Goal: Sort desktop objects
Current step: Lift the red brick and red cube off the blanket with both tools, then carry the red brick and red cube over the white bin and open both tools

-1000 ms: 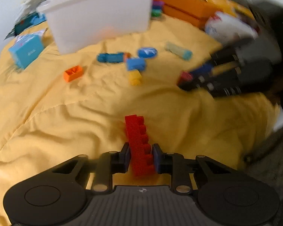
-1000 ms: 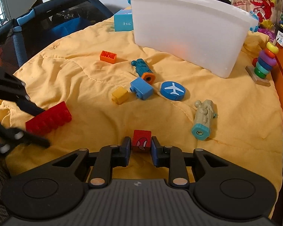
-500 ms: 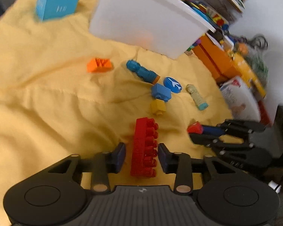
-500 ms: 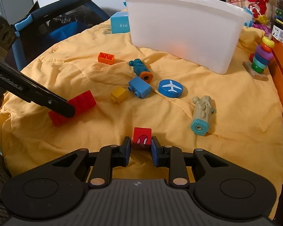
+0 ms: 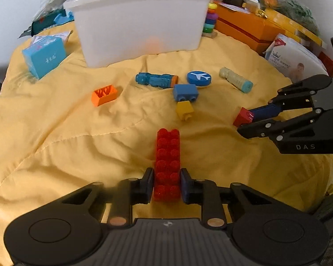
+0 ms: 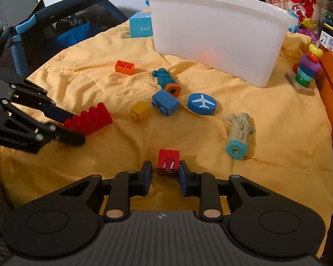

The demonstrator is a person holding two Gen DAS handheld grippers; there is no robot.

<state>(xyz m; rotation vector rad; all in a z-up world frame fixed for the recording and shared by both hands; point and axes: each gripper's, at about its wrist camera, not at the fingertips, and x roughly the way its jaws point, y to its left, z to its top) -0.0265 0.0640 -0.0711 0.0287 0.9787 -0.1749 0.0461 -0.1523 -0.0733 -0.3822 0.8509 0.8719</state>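
A long red brick (image 5: 167,164) is clamped between the fingers of the left gripper (image 5: 167,185) near the front edge of the yellow cloth (image 5: 55,133). A small red cube (image 6: 168,162) sits between the slightly parted fingers of the right gripper (image 6: 165,177); whether it is touched cannot be told. The pick-up step appears to be in hand. Next, both pieces would probably need to be lifted and carried to the white bin (image 5: 139,22) at the far edge, beyond the loose blue airplane disc (image 5: 198,78) and yellow cube (image 5: 184,109).
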